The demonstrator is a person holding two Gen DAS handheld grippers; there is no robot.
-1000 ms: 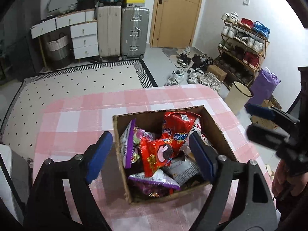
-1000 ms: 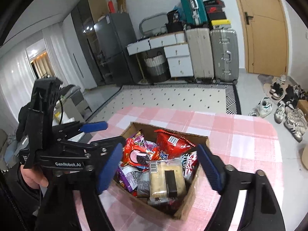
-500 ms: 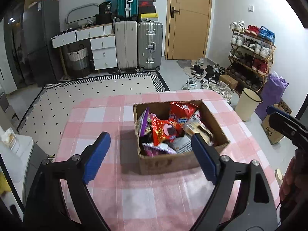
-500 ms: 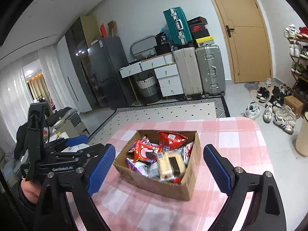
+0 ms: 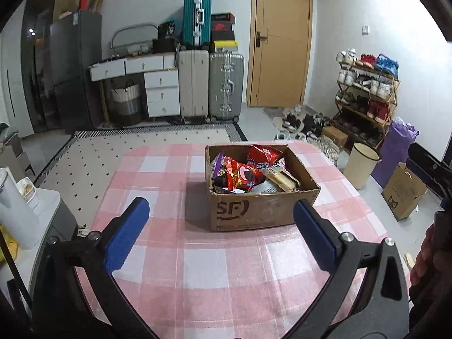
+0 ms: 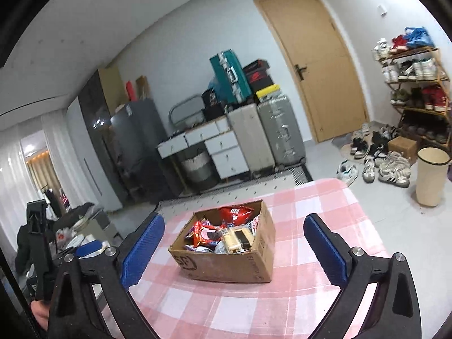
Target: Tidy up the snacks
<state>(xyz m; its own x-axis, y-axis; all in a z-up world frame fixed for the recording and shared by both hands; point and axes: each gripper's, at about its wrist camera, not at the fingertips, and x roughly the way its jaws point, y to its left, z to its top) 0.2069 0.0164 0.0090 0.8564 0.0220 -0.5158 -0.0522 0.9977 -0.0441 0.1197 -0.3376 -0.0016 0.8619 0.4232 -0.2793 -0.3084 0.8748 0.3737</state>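
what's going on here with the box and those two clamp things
A person holds a two-finger gripper in each hand over a table with a pink checked cloth. A cardboard box full of snack packets sits on it. Both the left gripper and the right gripper have just been opening and are empty, pulled back from the box. All the snacks look to be packed in the box; none lies loose on the cloth.

Pink-white checked tablecloth [image 5: 226,254], brown cardboard box [image 5: 262,209], red snack packets [image 5: 240,173]
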